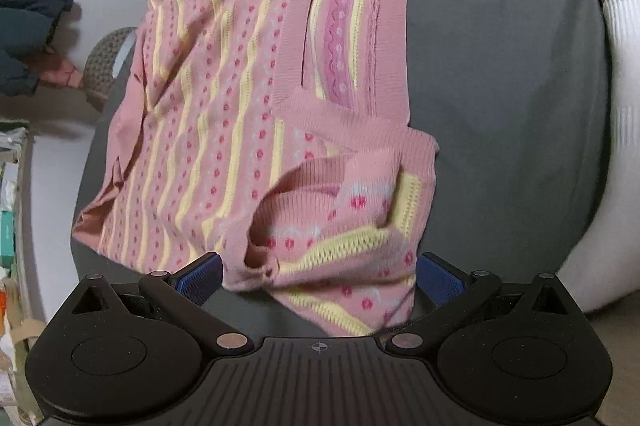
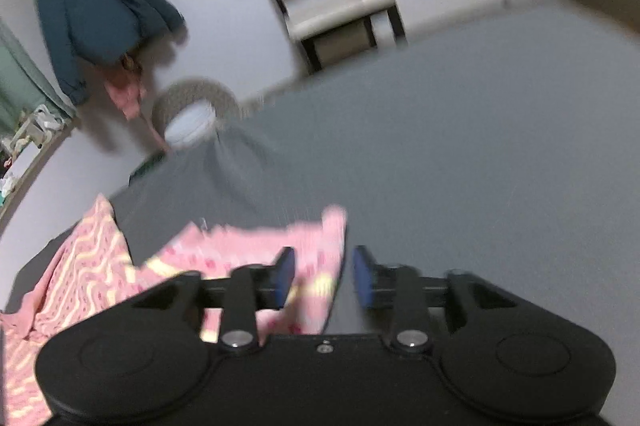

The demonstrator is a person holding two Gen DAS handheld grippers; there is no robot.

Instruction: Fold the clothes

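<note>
The pink striped sweater (image 1: 224, 97) lies spread on the grey surface (image 1: 500, 85). The left gripper (image 1: 319, 276) has its 2 fingers wide apart around a bunched corner. The right gripper (image 2: 323, 276) has its fingers apart too, around a blurry pink edge.

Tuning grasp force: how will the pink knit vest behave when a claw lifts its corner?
Likely floppy: the pink knit vest already bunches between the left claw. Probably light and stretchy, given its open ribbed knit. It should drag rather than slide on the grey sheet.
</note>
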